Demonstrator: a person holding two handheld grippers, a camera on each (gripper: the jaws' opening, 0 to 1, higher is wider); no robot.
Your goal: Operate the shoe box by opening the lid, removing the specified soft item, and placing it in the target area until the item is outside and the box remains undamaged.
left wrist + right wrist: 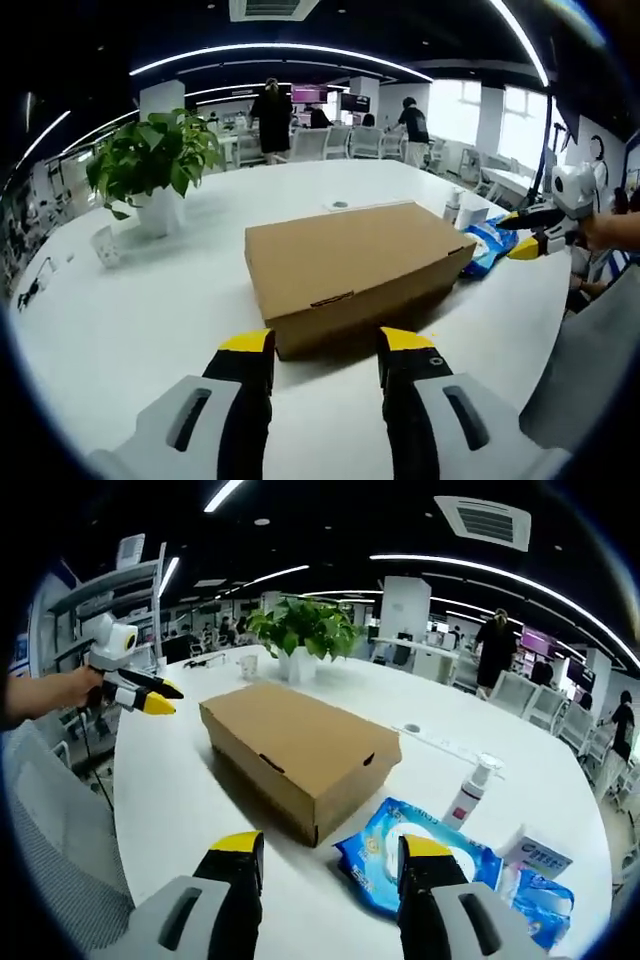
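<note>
In the left gripper view, the left gripper (pixel 326 342) is seen at the bottom centre of the frame, its two yellow-tipped jaws spread wide with nothing between them, just short of the shoe box (pixel 358 268). The brown cardboard box lies at the centre of the frame on the white table (pixel 150 320), its lid closed. A potted plant (pixel 152 165) is placed at the upper left, well apart from the box. At the right edge, the right gripper (pixel 530 234) is held by a hand above the table edge, its jaws parted, near a blue wipes pack (pixel 492 245) beside the box's far end. In the right gripper view, the right gripper (pixel 333 846) is seen at the bottom centre, jaws held wide and empty. The shoe box (pixel 300 748) is found at the centre, closed, with the blue wipes pack (pixel 420 865) just beside its near corner at the lower right. A spray bottle (pixel 470 790) stands to the right of the box. The left gripper (pixel 150 695) is held at the upper left, beyond the table edge; whether its jaws are parted cannot be told here. The potted plant (pixel 303 635) is seen behind the box at the upper centre.
</note>
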